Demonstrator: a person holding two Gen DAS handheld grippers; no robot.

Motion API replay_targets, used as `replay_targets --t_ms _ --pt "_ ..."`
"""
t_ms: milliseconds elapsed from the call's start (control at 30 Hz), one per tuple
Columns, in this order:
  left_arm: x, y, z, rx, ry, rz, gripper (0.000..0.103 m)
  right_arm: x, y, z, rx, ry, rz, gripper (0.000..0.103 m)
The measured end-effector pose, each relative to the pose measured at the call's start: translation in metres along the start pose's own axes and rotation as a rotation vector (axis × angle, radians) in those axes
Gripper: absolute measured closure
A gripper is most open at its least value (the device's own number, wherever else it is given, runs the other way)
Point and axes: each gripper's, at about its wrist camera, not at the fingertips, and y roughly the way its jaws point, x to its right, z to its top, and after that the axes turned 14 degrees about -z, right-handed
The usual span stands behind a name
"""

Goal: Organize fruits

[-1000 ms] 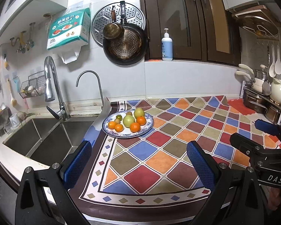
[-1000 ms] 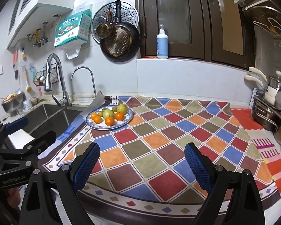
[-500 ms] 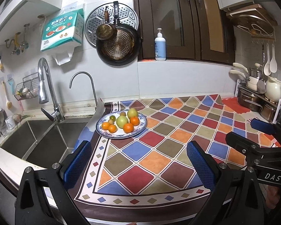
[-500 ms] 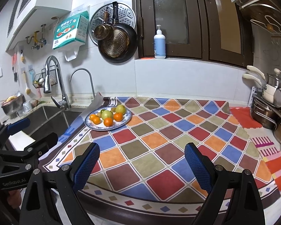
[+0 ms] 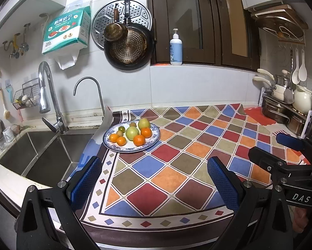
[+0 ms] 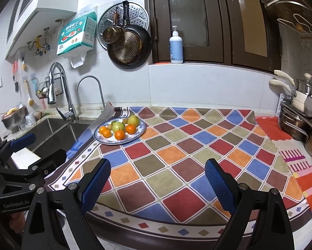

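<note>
A blue-and-white plate (image 5: 151,142) stands on the checkered mat near the sink and holds several oranges (image 5: 139,140), two green apples (image 5: 132,133) and a few small fruits. It also shows in the right wrist view (image 6: 140,132). My left gripper (image 5: 154,184) is open and empty over the mat's front edge, well short of the plate. My right gripper (image 6: 157,186) is open and empty, to the right of the left one. Each gripper shows at the edge of the other's view.
A steel sink (image 5: 37,156) with two taps (image 5: 51,104) lies left of the plate. Pots and a white jug (image 5: 301,102) stand on a rack at the right. A soap bottle (image 5: 175,49) stands on the sill. Pans hang on the wall.
Both grippers have shifted slightly; in the left wrist view the plate first slid left, then back toward the centre. Both jaws stay open. The fruit has not moved.
</note>
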Motion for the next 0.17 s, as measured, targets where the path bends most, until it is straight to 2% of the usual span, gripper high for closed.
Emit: replay_targets --t_ms 167 --pt "-0.0021 0.0033 0.0005 -0.004 -0.002 0.001 0.000 -0.0026 0.0040 0.0002 -0.009 0.003 0.000 0.011"
